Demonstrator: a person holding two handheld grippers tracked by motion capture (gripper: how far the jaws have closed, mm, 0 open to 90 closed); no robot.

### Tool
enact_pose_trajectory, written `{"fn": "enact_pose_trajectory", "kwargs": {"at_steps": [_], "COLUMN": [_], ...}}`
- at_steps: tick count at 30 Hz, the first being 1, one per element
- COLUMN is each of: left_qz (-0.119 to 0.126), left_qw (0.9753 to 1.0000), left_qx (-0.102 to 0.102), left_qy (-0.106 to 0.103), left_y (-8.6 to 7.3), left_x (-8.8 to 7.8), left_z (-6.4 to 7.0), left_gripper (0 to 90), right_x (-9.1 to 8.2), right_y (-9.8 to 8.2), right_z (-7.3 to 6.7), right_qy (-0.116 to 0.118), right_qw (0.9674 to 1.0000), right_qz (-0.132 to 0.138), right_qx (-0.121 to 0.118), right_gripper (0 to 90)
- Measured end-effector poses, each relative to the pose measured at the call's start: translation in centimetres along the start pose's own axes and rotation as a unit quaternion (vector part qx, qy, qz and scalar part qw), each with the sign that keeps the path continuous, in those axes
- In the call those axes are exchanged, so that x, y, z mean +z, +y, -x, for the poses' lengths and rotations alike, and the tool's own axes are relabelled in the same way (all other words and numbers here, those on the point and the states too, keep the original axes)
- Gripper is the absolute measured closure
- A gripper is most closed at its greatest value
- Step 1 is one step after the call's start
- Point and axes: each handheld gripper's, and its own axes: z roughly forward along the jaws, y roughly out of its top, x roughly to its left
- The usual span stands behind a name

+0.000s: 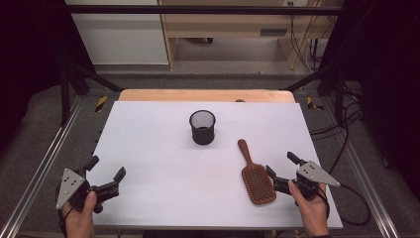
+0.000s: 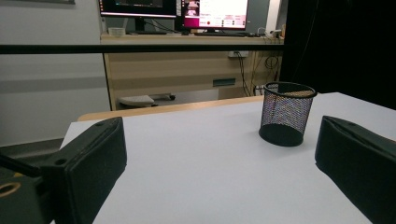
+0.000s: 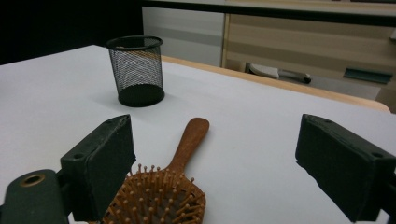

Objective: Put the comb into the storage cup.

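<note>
A wooden paddle hairbrush (image 1: 256, 178) lies bristles up on the white table, at the right front, its handle pointing away from me. A black mesh cup (image 1: 202, 127) stands upright near the table's middle, farther back. My right gripper (image 1: 281, 163) is open just right of the brush head, and one jaw is close beside it. In the right gripper view the brush (image 3: 163, 196) lies low and left between the open jaws (image 3: 217, 137), with the cup (image 3: 137, 70) beyond it. My left gripper (image 1: 106, 167) is open at the front left, with nothing in it. The left gripper view looks past its open jaws (image 2: 219, 154) to the cup (image 2: 286, 114).
The white table top (image 1: 163, 158) has a wooden strip (image 1: 205, 95) along its far edge. Metal frame rails (image 1: 42, 168) run down both sides, and cables (image 1: 341, 134) lie on the floor at the right. A wooden desk (image 1: 233, 29) stands behind.
</note>
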Motion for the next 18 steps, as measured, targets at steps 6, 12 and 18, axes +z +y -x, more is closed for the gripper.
{"fn": "enact_pose_trajectory", "kwargs": {"at_steps": [6, 12, 18], "left_qz": [0.0, -0.002, -0.007], "left_qw": [1.0, 1.0, 1.0], "left_qx": [-0.003, -0.001, 0.001], "left_qy": [0.001, 0.0, 0.002], "left_y": [0.0, 0.0, -0.1], "left_x": [0.0, 0.0, 0.0], "left_z": [-0.1, 0.0, 0.1], "left_gripper": [2.3, 2.3, 2.3], "right_x": [0.1, 0.0, 0.6], "right_y": [-0.2, 0.0, 1.1], "right_z": [0.3, 0.1, -0.6], "right_qy": [-0.009, -0.007, -0.007], "right_qw": [0.9998, 0.9997, 0.9995], "right_qz": [-0.009, -0.012, -0.031], "right_qx": [0.014, 0.021, 0.008], "right_gripper": [11.3, 10.8, 11.4]}}
